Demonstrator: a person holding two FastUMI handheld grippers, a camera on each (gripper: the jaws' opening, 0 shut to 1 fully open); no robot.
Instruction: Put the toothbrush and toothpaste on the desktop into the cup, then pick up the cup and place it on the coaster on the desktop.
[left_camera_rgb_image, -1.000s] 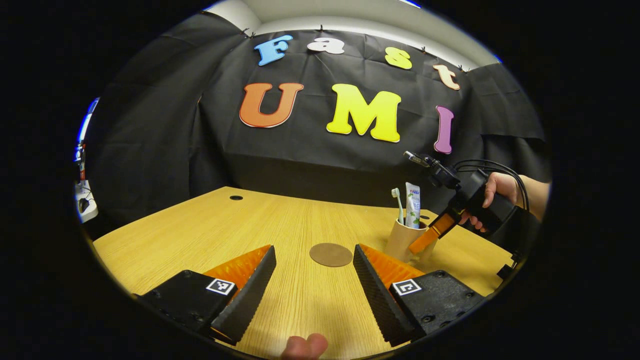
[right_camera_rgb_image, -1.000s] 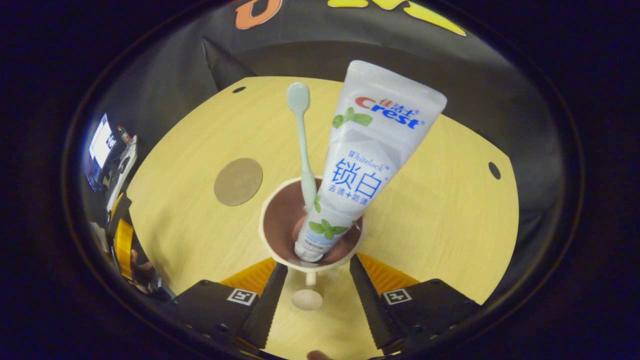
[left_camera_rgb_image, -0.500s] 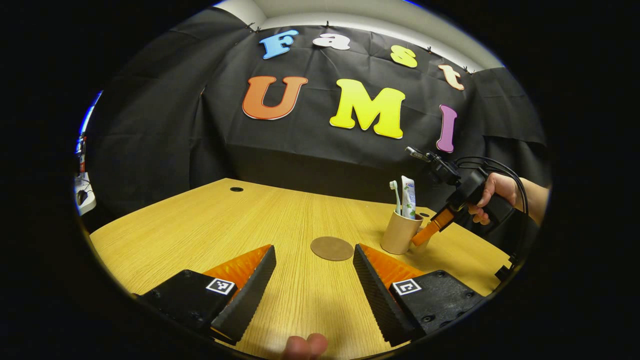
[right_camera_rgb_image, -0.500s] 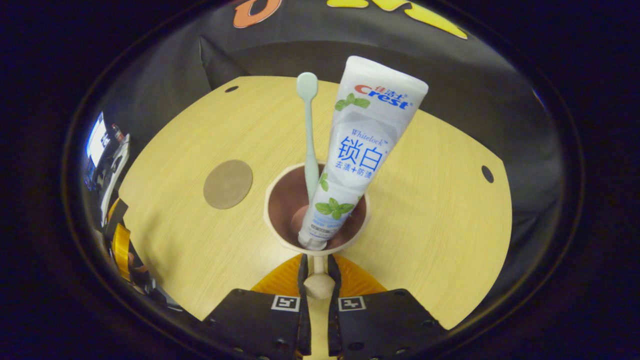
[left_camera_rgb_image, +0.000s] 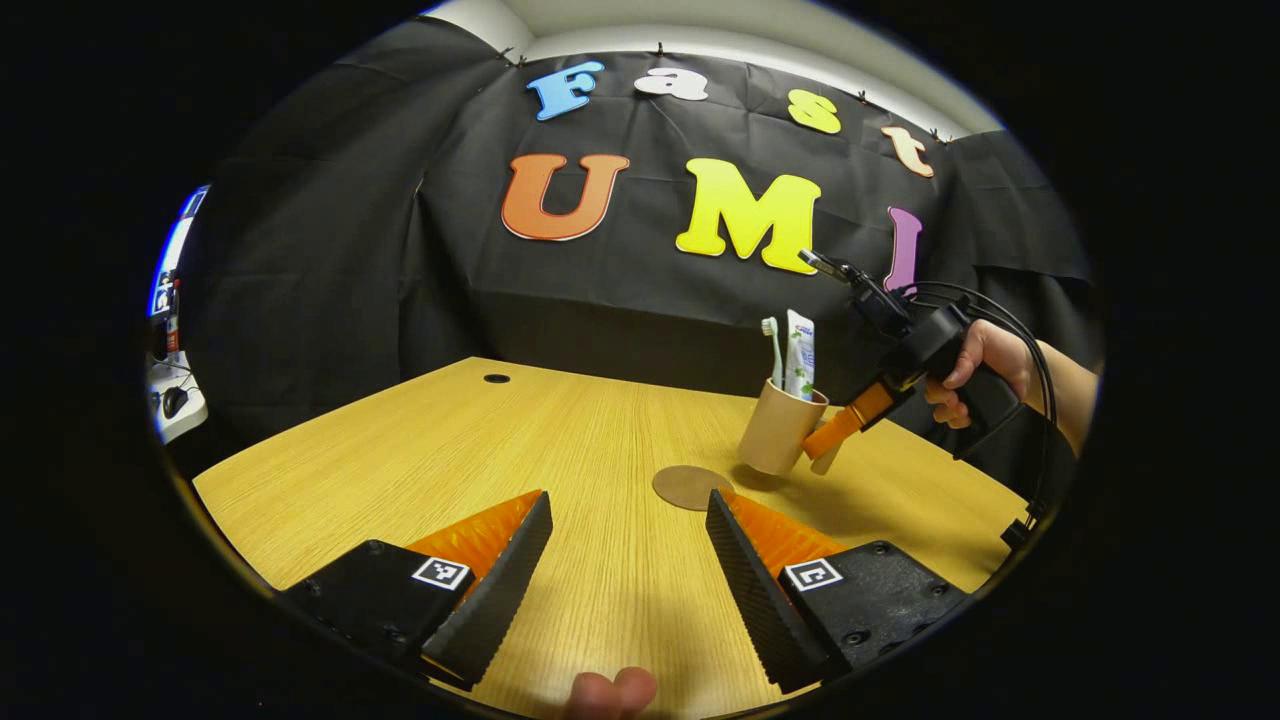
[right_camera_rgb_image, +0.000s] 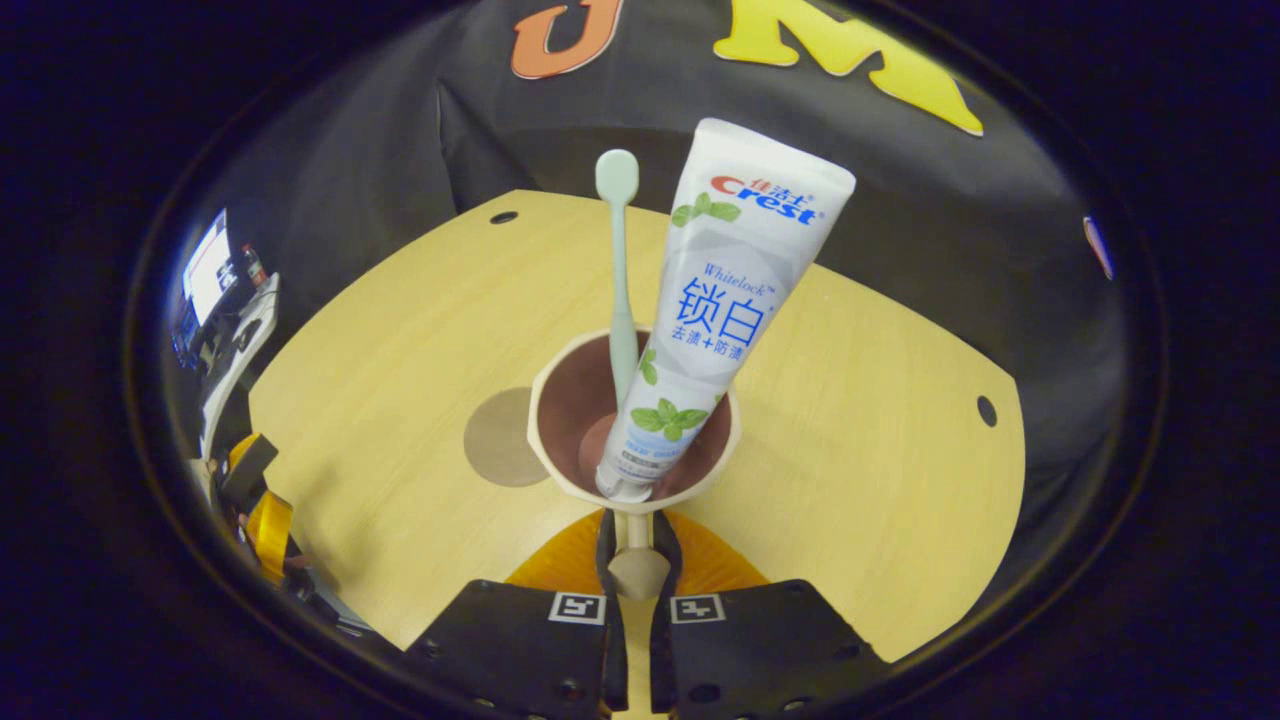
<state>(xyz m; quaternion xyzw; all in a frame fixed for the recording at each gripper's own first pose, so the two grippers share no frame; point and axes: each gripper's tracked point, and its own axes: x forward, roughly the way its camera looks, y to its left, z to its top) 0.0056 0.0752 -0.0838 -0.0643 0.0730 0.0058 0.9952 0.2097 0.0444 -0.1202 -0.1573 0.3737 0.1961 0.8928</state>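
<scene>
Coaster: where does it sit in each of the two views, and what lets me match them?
Left gripper view: the coaster lies at centre, just left of and below the lifted cup.
Right gripper view: the coaster lies left of centre, partly hidden behind the cup.
Shared landmark: the toothpaste standing in the cup.

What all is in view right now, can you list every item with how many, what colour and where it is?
Tan cup: one, held by its handle above the desk, tilted, beside the coaster.
Pale green toothbrush: one, standing in the cup, head up.
White toothpaste tube: one, in the cup, cap down, beside the toothbrush.
Round brown coaster: one, flat on the desk, partly behind the cup in the right gripper view.
Light wooden desk: one, with small dark cable holes.
Right gripper: one, fingers clamped on the cup's handle.
Left gripper: one, open, low over the desk's near side.
Hand: one, holding the right gripper.
</scene>
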